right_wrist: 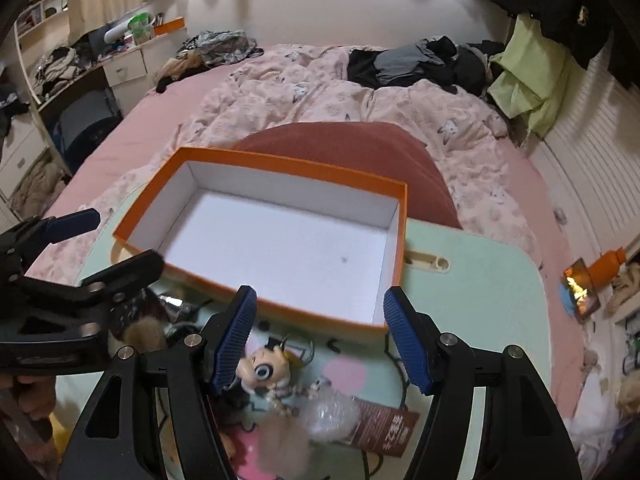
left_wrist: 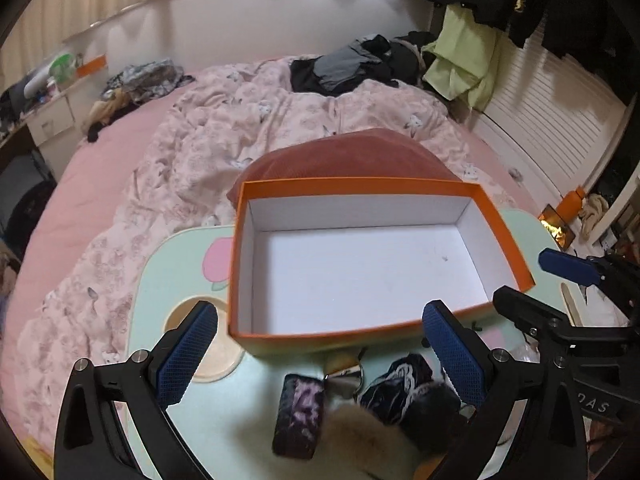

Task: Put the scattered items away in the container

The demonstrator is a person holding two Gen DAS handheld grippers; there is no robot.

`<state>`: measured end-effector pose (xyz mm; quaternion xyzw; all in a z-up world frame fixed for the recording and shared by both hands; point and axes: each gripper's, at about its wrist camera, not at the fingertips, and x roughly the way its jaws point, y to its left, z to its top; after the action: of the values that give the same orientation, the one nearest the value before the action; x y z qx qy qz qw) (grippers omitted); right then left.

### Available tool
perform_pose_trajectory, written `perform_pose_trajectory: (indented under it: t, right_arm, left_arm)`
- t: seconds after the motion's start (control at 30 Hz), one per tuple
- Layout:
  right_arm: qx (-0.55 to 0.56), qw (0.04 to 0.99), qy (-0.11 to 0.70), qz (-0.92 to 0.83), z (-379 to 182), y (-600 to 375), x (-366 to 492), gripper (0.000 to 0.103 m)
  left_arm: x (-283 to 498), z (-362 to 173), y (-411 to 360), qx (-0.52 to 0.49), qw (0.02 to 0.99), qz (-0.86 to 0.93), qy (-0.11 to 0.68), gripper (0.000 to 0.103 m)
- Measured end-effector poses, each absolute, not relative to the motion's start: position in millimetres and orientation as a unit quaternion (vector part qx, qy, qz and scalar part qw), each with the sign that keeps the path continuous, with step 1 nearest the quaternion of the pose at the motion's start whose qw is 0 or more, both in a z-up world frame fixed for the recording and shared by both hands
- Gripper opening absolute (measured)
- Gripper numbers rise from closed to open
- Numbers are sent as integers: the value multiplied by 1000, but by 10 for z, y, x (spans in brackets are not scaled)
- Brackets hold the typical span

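An empty orange box [left_wrist: 240,248] with a white inside sits on a mint green lap table [left_wrist: 188,252]; it also shows in the right wrist view [right_wrist: 402,240]. My left gripper [left_wrist: 320,354] is open above a dark purple pouch [left_wrist: 300,416], a dark scrunchie [left_wrist: 400,384] and fur pompoms [left_wrist: 360,436] near the box's front edge. My right gripper [right_wrist: 320,338] is open above a small big-eyed figurine [right_wrist: 264,372], a clear plastic wrap [right_wrist: 332,412], a brown card [right_wrist: 384,426] and a pale pompom [right_wrist: 288,448].
The table stands on a bed with a pink floral quilt [left_wrist: 224,136] and a rust red cushion [right_wrist: 360,148] behind the box. Dark clothes [left_wrist: 344,64] lie at the bed's far side. An orange bottle [right_wrist: 604,264] stands on the floor at the right.
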<state>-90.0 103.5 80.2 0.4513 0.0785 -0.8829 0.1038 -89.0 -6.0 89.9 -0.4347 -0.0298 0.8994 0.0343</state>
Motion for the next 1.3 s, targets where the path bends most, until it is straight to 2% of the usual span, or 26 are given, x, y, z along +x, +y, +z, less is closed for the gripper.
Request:
perform_pose_trajectory:
  t: [0.13,0.43,0.57,0.77,0.97,1.23,1.27,1.3]
  right_arm:
    - [449,99,78,-885,794,1052,-896,66]
    - [412,125,46,-901,958,1207,-471,66]
    - [389,145,38,-909,890,1385,-84,66]
    - [399,130,19,-907,489,1625,312,66]
    - [420,109,13,-901,167,1632,397,66]
    - [427,78,23,-900,54,1668,392,67]
    - [427,73,32,-901,34,1665,400,68]
    - [428,69,40,-900,13,1650,408,80]
  left_arm:
    - [-828,874,-67,-436,44,898,-48,102]
    - [-230,1111,-52,-388,64,919,-22,102]
    - [129,910,-64,-399,68,914,-17,102]
    - [493,475,-110,-403,35,914,-21,102]
    - [513,226,32,-416,31,909,3,102]
    - [537,91,97,-417,27,909,10,103]
    - [543,80,95,-413,27,910,9,103]
    - [546,75,92,-412,26,911,8,103]
